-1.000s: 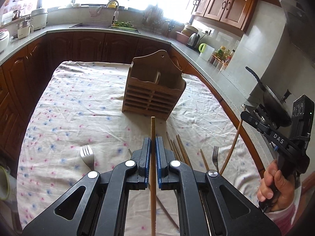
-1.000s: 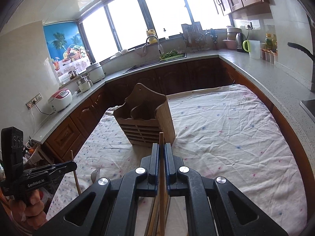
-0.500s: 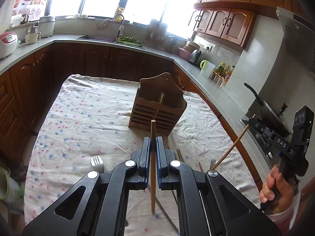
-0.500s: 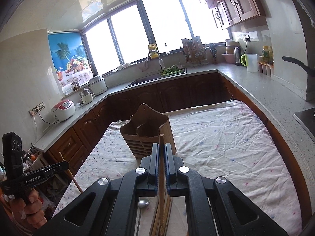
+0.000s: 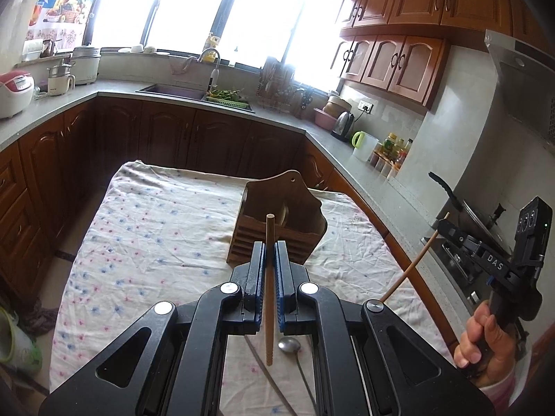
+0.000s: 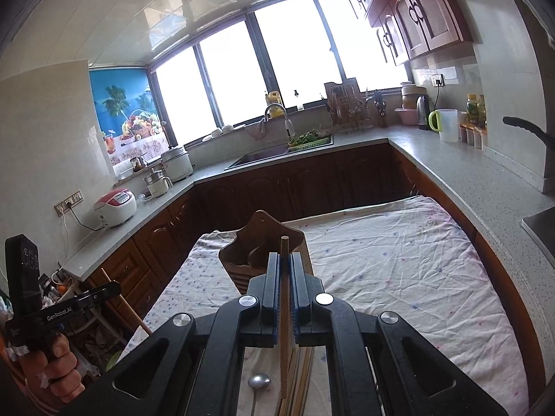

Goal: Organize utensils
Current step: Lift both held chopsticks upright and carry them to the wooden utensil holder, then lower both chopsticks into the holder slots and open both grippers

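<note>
My left gripper is shut on a wooden chopstick that stands upright between its pads, held above the table. My right gripper is shut on another wooden chopstick, also upright. The wooden utensil holder stands on the flowered tablecloth ahead of both grippers; it also shows in the right wrist view. The right gripper and its chopstick show at the right of the left view. A metal spoon lies on the cloth below; the right view shows it too, beside more chopsticks.
The table with the flowered cloth is ringed by dark wooden cabinets and a grey counter. A wok and stove stand to the right. A sink lies at the back under the windows.
Both grippers have risen and tilted up with their chopsticks. The forks and loose chopsticks on the cloth have dropped out of the left view; a spoon now shows below.
</note>
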Motion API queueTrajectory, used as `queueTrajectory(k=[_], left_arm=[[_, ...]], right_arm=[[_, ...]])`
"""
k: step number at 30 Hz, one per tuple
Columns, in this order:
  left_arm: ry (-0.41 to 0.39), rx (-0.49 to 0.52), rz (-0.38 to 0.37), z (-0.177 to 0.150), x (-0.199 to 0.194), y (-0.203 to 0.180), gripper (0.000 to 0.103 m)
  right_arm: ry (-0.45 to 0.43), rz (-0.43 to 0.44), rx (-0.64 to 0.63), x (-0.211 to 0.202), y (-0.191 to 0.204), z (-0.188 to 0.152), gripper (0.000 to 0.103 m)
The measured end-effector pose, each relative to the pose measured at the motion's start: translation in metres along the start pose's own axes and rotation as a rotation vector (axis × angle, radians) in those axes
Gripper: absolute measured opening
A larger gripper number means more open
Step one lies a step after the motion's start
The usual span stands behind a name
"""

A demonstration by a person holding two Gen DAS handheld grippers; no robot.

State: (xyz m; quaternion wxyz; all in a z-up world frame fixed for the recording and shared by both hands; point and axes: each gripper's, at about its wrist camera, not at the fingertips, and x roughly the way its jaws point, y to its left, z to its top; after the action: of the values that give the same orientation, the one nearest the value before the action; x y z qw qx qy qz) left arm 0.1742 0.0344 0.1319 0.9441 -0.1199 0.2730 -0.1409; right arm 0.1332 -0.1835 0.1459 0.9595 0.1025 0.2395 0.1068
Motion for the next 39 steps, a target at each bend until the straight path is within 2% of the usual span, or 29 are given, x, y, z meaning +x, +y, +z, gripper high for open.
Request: queueTrajectory(k=[8,17,24,28,33,39], left_arm=[[-0.080,0.025,0.000,0.038,0.006,-0.005,0.005],[-0.198,0.023,0.002,0.095,0.023,-0.002,0.005],[-0.258,-0.004,0.005,0.128,0.062,0.007,0.005],[-0.273,-0.057,0.023,0.128,0.096,0.020,0.005],[-0.219,-0.123,0.043,0.108,0.142,0.038,0.004],[-0.159,-0.157,0.056,0.085,0.177,0.045,0.004]], right_arm=[[-0.080,0.012,0.035,0.011,0.000,0.030,0.005],[-0.183,0.015,0.048,0.040,0.007,0.076,0.005],[-0.218,-0.002,0.039,0.079,0.006,0.093,0.005],[-0.198,-0.017,0.045,0.109,0.000,0.086,0.005],[-0.153,-0.027,0.090,0.142,-0.016,0.064,0.005],[-0.152,-0.024,0.136,0.161,-0.028,0.038,0.005]])
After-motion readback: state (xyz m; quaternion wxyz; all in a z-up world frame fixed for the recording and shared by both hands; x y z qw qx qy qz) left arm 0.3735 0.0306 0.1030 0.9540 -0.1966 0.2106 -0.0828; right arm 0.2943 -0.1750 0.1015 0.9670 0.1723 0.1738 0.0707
